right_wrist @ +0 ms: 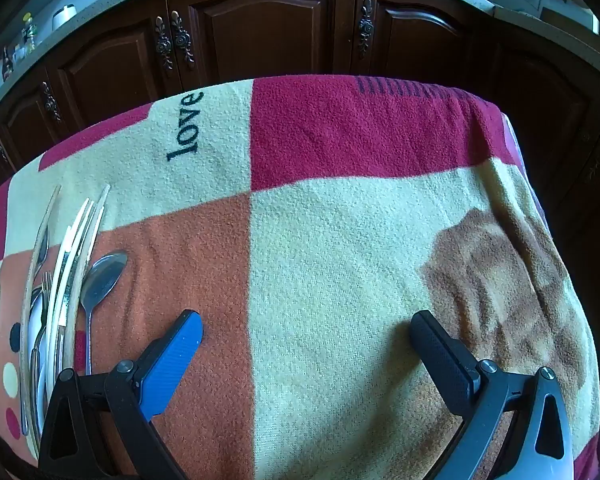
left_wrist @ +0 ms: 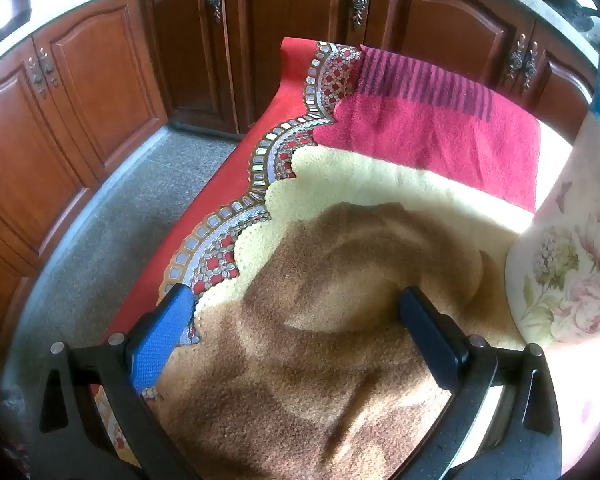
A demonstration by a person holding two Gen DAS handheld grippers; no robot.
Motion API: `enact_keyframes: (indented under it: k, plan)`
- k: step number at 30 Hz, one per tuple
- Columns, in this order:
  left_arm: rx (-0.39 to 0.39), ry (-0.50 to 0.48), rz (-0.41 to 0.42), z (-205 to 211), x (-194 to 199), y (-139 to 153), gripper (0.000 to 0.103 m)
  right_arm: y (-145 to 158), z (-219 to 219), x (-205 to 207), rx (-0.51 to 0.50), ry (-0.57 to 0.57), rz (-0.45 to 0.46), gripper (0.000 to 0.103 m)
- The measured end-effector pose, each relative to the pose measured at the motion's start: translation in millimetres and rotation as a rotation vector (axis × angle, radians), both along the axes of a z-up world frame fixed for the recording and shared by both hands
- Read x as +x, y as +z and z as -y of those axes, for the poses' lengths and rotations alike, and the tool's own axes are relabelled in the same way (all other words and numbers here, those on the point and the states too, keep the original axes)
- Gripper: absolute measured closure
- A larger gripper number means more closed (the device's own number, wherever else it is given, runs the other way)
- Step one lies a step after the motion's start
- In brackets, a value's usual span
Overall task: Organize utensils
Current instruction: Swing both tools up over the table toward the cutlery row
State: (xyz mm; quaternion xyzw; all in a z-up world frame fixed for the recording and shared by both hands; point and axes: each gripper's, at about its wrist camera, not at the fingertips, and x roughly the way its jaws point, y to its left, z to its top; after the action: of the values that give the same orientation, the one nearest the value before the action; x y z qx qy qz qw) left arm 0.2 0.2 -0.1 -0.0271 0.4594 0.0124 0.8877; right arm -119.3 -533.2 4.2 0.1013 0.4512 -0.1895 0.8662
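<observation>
both tongs, left gripper (left_wrist: pixel 296 300) and right gripper (right_wrist: pixel 306 324), gape wide and empty; the utensil tray (right_wrist: pixel 28 280) left of the right one is cropped, its cutlery a jumble, one spoon (right_wrist: pixel 102 276) lying beside it

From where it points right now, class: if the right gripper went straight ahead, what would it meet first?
Probably the blanket itself. The right gripper, jaws open and empty, tilts down at a bare cream patch; the spoon and tray lie off to its left.
</observation>
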Motion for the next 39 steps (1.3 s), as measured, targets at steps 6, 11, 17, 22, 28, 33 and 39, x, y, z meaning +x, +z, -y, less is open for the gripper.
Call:
enact_keyframes:
  k: [6, 11, 17, 22, 28, 33, 39]
  plan:
    - [0.005, 0.012, -0.042, -1.7, -1.5, 3.4, 0.000, 0.1, 0.4, 0.0, 0.000, 0.000, 0.001, 0.000]
    - [0.077, 0.005, -0.045, 6.0, -24.2, 14.3, 0.001, 0.2, -1.1, 0.3, -0.006, 0.000, -0.001, 0.000]
    - [0.058, -0.042, 0.006, 18.5, -57.3, 44.4, 0.001, -1.0, -10.2, 6.2, -0.011, 0.006, -0.018, 0.000]
    - [0.040, -0.084, 0.050, 32.9, -81.1, 70.9, 0.001, 9.5, -20.6, 6.8, 0.059, 0.042, -0.121, 0.003]
    - [0.031, -0.130, 0.104, 54.4, -109.4, 100.0, 0.001, 52.9, -65.1, -34.8, 0.064, 0.019, 0.011, 0.004]
    - [0.024, -0.175, 0.134, 74.5, -124.3, 119.1, 0.001, 93.5, -83.3, -84.5, 0.105, 0.031, 0.121, 0.004]
    - [0.024, -0.240, 0.152, 99.7, -139.8, 133.8, 0.001, 128.3, -129.7, -104.3, 0.021, 0.110, 0.183, 0.004]
